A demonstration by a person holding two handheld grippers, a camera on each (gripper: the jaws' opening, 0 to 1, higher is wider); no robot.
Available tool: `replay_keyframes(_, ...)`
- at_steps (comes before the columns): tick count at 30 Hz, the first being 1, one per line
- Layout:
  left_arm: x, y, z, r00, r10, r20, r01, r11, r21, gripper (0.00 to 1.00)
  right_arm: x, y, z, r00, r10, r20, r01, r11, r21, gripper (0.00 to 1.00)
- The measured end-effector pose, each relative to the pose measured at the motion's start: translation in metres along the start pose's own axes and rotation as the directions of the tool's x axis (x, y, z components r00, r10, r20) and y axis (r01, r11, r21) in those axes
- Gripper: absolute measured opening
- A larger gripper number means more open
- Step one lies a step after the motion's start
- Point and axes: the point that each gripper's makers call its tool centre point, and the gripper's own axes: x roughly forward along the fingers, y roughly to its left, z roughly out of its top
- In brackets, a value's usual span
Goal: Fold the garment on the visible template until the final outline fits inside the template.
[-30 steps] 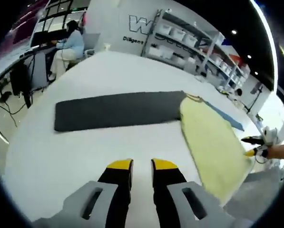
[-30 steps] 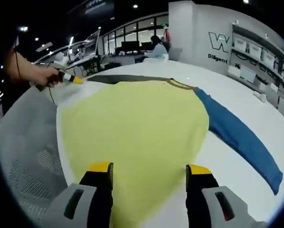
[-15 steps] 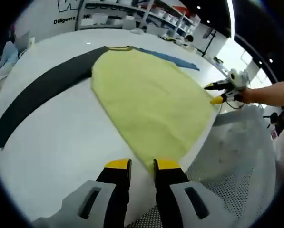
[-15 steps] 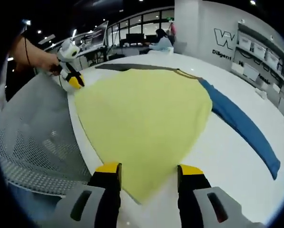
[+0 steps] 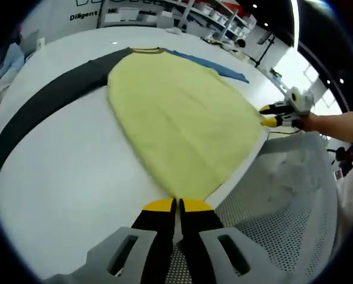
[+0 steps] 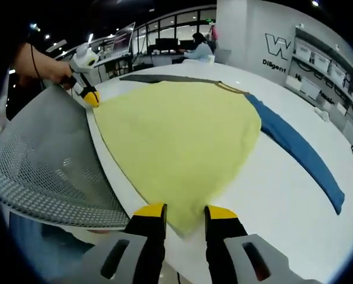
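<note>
Fabric is what we are dealing with: a long-sleeved shirt (image 5: 182,124) with a pale yellow body, one dark grey sleeve (image 5: 52,100) and one blue sleeve (image 6: 297,151), lies spread flat on the white table (image 5: 64,195), hem toward the table's near edge beside a grey mesh chair (image 6: 40,171). No template outline is clear to us in either view.

We judge the shirt light, soft and limp: it will sag and drag rather than hold a shape, and a single layer may slip unless pinched firmly. The hem corners look to us the best places to take hold, since lifting both together should carry the body over evenly.

Our left gripper (image 5: 177,205) sits at one hem corner, jaws almost pressed together; whether cloth is caught between them we cannot tell. Our right gripper (image 6: 185,211) is at the other corner, jaws narrowly parted astride the tip of the hem, not yet closed on it.
</note>
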Motion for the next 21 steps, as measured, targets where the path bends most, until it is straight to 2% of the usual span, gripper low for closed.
replay_keyframes(2,-0.002,0.008,-0.002,0.999,0.035,0.001,-0.035,0.999,-0.014,0.02,-0.002,0.0,-0.001,1.0,-0.001,-0.005,0.001,1.0,-0.007,0.12)
replay_keyframes(3,-0.003,0.009,-0.002,0.999,0.037,0.005,-0.037,0.998,-0.046,0.02,-0.002,0.001,-0.002,1.0,0.003,-0.009,-0.003,1.0,-0.005,0.09)
replay_keyframes(5,-0.002,0.006,-0.001,1.0,0.029,0.013,-0.028,0.999,-0.044,0.02,-0.004,0.006,-0.004,1.0,0.016,-0.019,-0.017,0.999,-0.028,0.01)
replay_keyframes(7,0.0,0.006,-0.004,0.999,0.039,0.001,-0.039,0.999,-0.022,0.02,-0.005,0.009,-0.005,1.0,0.021,-0.022,-0.022,0.999,-0.038,0.0)
replay_keyframes(12,0.0,0.012,-0.007,0.998,0.063,-0.012,-0.063,0.997,-0.044,0.03,-0.007,0.014,-0.007,0.999,0.04,-0.023,-0.04,0.999,-0.023,0.0)
replay_keyframes(15,-0.001,0.012,-0.006,0.998,0.062,-0.01,-0.062,0.997,-0.05,0.03,-0.01,0.011,-0.008,0.999,0.038,-0.007,-0.037,0.994,0.106,0.0)
replay_keyframes(16,-0.001,0.012,-0.006,0.998,0.062,-0.01,-0.063,0.997,-0.05,0.03,-0.011,0.01,-0.008,0.999,0.038,0.0,-0.038,0.993,0.115,0.0)
replay_keyframes(19,-0.001,0.011,-0.006,0.998,0.066,-0.011,-0.067,0.996,-0.051,0.03,-0.014,0.013,-0.012,0.999,0.049,-0.015,-0.048,0.996,0.081,0.0)
replay_keyframes(21,-0.001,0.011,-0.006,0.998,0.068,-0.009,-0.068,0.997,-0.047,0.03,-0.016,0.015,-0.012,0.998,0.06,-0.008,-0.059,0.994,0.092,0.0)
